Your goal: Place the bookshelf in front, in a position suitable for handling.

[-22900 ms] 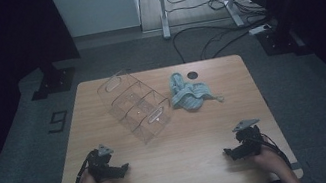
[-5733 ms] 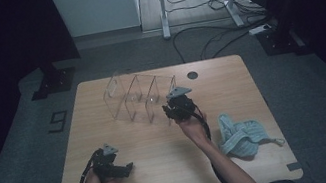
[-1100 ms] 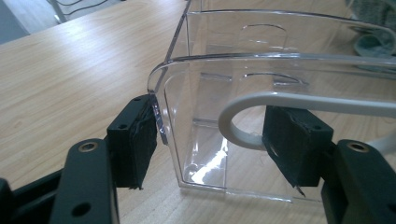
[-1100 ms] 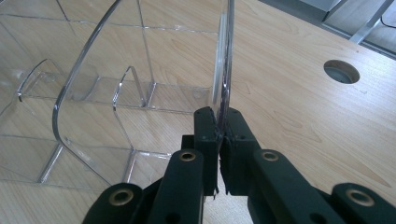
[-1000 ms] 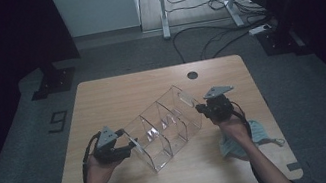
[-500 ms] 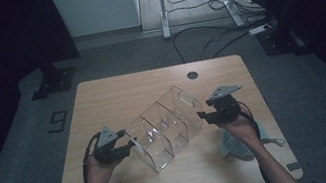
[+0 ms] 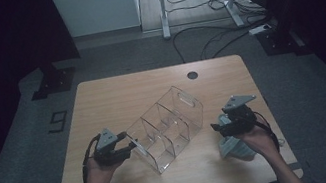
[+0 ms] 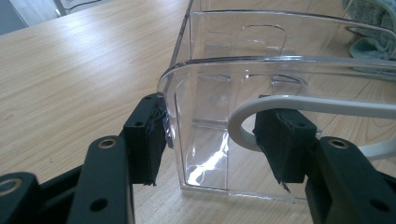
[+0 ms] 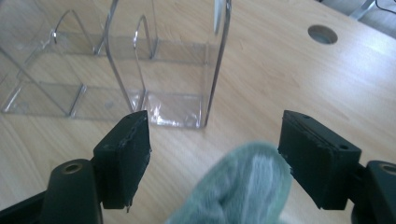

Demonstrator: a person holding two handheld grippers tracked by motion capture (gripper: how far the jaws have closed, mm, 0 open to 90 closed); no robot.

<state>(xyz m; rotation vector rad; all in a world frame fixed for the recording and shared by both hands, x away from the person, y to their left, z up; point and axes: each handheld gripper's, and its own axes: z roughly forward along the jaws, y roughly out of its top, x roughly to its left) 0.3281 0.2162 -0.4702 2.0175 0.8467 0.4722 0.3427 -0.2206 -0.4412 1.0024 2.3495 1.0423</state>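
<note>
Now the left gripper (image 8: 210, 140) clamps the clear organizer's (image 7: 167, 126) end wall, while the right gripper (image 9: 215, 149), just released, hovers beside it over the cloth (image 9: 238, 186).

Clear plastic divided organiser (image 7: 167, 127) upright and askew at table centre, crumpled pale teal cloth (image 7: 234, 146) near its right

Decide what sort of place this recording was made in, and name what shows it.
Probably a lab or recording studio, not a home: a lone wooden table with a cable hole, dark curtains around it, and loose cables on the grey floor.
</note>
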